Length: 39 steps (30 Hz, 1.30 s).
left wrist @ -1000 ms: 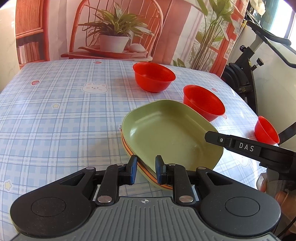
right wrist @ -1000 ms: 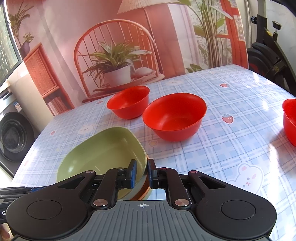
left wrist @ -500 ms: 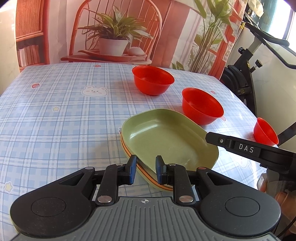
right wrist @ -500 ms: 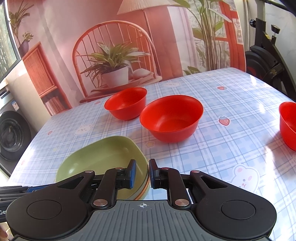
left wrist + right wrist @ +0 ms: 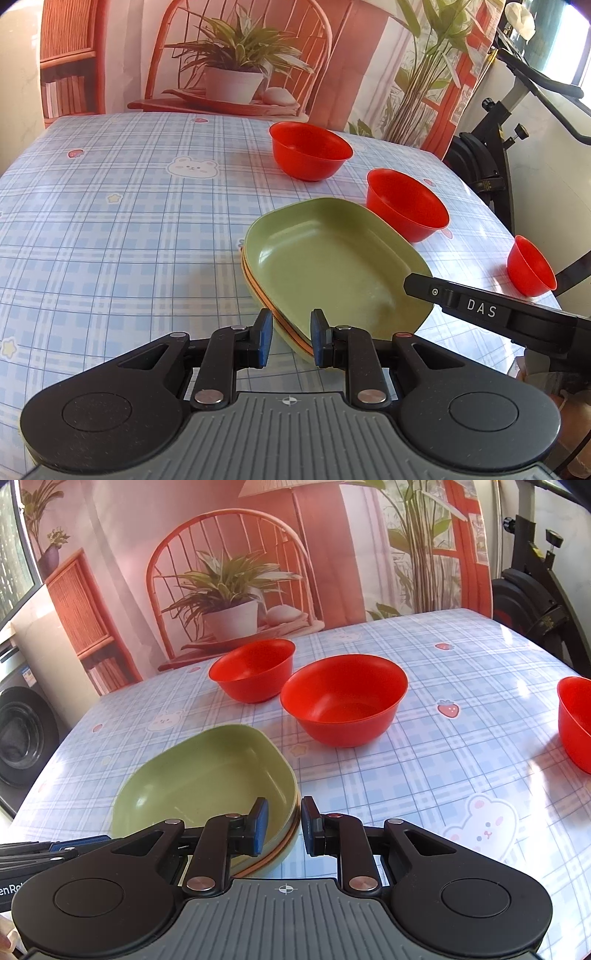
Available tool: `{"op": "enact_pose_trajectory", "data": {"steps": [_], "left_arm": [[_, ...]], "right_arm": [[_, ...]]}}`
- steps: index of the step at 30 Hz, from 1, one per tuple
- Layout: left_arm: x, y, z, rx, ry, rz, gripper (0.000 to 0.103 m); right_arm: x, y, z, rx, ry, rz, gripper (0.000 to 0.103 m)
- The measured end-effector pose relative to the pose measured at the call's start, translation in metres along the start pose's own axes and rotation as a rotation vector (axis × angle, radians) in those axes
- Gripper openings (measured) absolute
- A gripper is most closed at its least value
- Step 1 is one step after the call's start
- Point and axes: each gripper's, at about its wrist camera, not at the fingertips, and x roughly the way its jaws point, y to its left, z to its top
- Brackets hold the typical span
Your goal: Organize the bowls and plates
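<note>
worktop (image 5: 110, 229): blue-white plaid cloth with bear, strawberry and star prints; glossy, sun glare along its right side
backdrop (image 5: 332, 554): printed scene of an orange wire chair, potted plant, bookshelf and tall green stems, hung right behind the worktop's far edge
room: black exercise bike (image 5: 491, 162) past the worktop's right edge; front-loading washer (image 5: 22, 738) at far left of the right wrist view
plate stack (image 5: 332, 258): green oval plate on top, orange rim showing under it, lowest layer pale green; sits near the front middle of the worktop
red bowls: three, all upright and apart from each other; far bowl (image 5: 310, 149), middle bowl (image 5: 406, 203) just beyond the stack, small-looking one (image 5: 530, 266) near the right edge
left claw (image 5: 290, 338): narrow gap, jaws astride the stack's near rim; contact with the rim cannot be told
right claw (image 5: 282, 825): jaws have just been opening, stack's right rim sits between them, a sliver of gap shows by the right pad
</note>
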Motion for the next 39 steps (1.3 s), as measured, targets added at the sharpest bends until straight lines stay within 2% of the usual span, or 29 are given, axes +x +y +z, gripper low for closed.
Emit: {"op": "enact_pose_trajectory", "data": {"steps": [14, 19, 29, 36, 39], "left_arm": [[-0.008, 0.002, 0.002, -0.007, -0.025, -0.015, 0.023], [-0.020, -0.001, 0.010, 0.019, -0.059, -0.024, 0.023], [-0.065, 0.000, 0.049, 0.026, -0.168, -0.058, 0.023], [-0.087, 0.008, 0.085, 0.028, -0.255, -0.041, 0.023], [-0.093, 0.008, 0.100, 0.057, -0.280, -0.010, 0.023]], "right_arm": [[-0.009, -0.007, 0.003, 0.036, -0.053, 0.007, 0.019], [-0.019, -0.007, 0.010, 0.038, -0.091, 0.002, 0.019], [-0.051, -0.020, 0.052, 0.039, -0.218, 0.005, 0.019], [-0.059, -0.034, 0.094, 0.019, -0.276, 0.023, 0.019], [-0.061, -0.037, 0.111, -0.006, -0.290, 0.028, 0.019]]}}
